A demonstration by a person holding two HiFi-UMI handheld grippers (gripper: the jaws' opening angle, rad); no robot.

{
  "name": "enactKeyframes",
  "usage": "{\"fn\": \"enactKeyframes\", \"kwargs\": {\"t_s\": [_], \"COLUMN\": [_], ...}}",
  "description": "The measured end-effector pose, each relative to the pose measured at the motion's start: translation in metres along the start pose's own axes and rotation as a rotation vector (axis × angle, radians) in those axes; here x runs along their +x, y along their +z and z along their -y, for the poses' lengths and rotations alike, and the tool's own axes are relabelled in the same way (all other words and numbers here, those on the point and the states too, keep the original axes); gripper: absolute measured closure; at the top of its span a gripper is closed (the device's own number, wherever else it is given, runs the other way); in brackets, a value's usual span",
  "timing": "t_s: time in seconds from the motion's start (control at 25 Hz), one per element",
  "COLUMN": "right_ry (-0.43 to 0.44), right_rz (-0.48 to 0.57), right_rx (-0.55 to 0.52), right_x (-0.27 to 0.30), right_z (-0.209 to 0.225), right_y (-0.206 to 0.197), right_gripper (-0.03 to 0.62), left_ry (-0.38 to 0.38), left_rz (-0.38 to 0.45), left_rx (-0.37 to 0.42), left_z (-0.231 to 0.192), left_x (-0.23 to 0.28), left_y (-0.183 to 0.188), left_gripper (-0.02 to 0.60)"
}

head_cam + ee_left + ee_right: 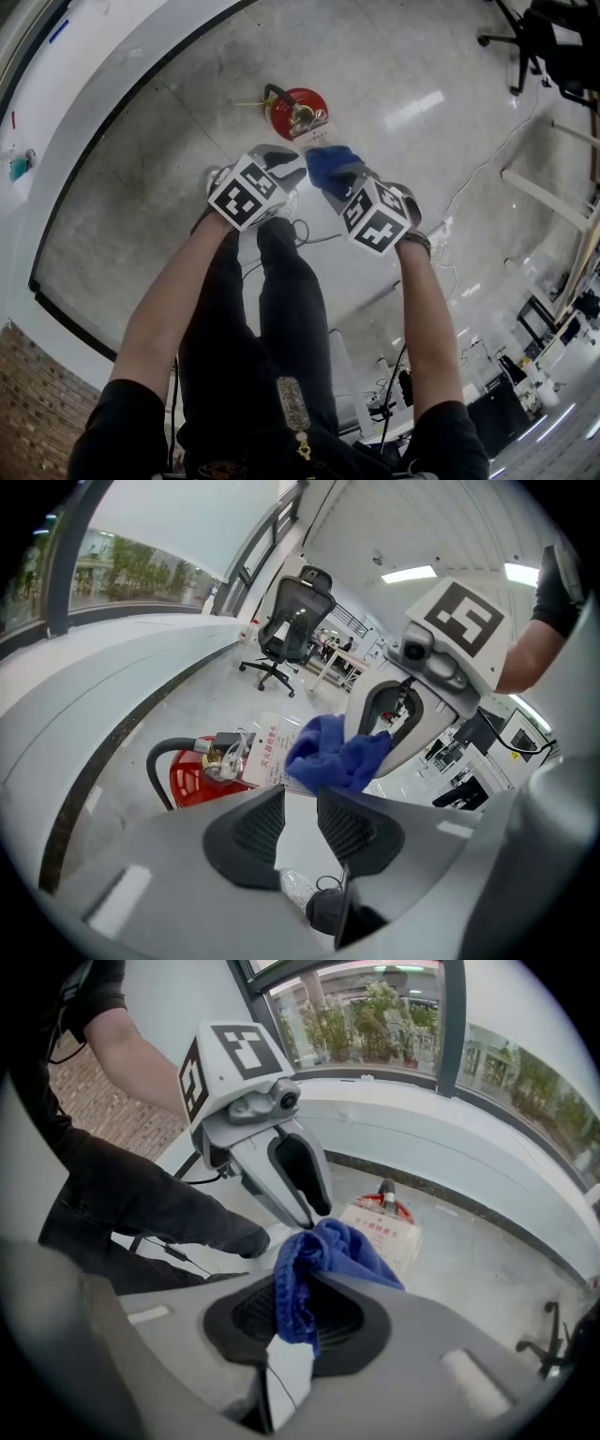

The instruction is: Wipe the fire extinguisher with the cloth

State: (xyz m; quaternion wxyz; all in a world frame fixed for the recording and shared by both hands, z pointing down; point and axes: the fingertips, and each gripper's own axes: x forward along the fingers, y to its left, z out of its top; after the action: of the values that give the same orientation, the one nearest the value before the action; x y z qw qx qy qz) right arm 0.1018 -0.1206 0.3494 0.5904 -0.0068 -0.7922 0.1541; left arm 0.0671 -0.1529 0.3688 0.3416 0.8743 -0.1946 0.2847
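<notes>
Right gripper [298, 1297] clamped on blue cloth [333, 1246] near fire extinguisher [298, 112]; left gripper [300, 803] jaws apart, empty.

Fuzzy blue cloth [330, 1246], glossy red metal extinguisher [310, 97], polished reflective floor [394, 187]

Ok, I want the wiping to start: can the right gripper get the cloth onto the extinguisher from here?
Probably yes. The right gripper, shut on the blue cloth, is close to the fire extinguisher; only its paper tag lies between.
</notes>
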Motion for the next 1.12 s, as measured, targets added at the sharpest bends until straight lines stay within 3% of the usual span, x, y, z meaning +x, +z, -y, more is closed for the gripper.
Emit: {"fn": "enactKeyframes", "kwargs": {"t_s": [0.24, 0.36, 0.56, 0.84, 1.12], "right_ry": [0.048, 0.044, 0.0, -0.02, -0.108], "right_rz": [-0.049, -0.035, -0.016, 0.006, 0.052], "right_rx": [0.01, 0.005, -0.031, -0.123, -0.117], "right_x": [0.0, -0.004, -0.007, 0.006, 0.011], "right_z": [-0.025, -0.025, -0.006, 0.021, 0.051], "right_y": [-0.03, -0.029, -0.007, 0.039, 0.066], "right_gripper": [0.536, 0.536, 0.536, 0.536, 0.536], "left_ry": [0.02, 0.066, 0.083, 0.119, 0.136], "left_rz": [0.006, 0.01, 0.013, 0.034, 0.053], "left_rx": [0.002, 0.019, 0.014, -0.05, -0.101], "left_z": [0.002, 0.001, 0.007, 0.011, 0.015], "left_x": [-0.002, -0.005, -0.013, -0.022, -0.024], "left_y": [0.001, 0.003, 0.001, -0.008, -0.019], "left_gripper": [0.475, 0.575, 0.575, 0.575, 0.575]}}
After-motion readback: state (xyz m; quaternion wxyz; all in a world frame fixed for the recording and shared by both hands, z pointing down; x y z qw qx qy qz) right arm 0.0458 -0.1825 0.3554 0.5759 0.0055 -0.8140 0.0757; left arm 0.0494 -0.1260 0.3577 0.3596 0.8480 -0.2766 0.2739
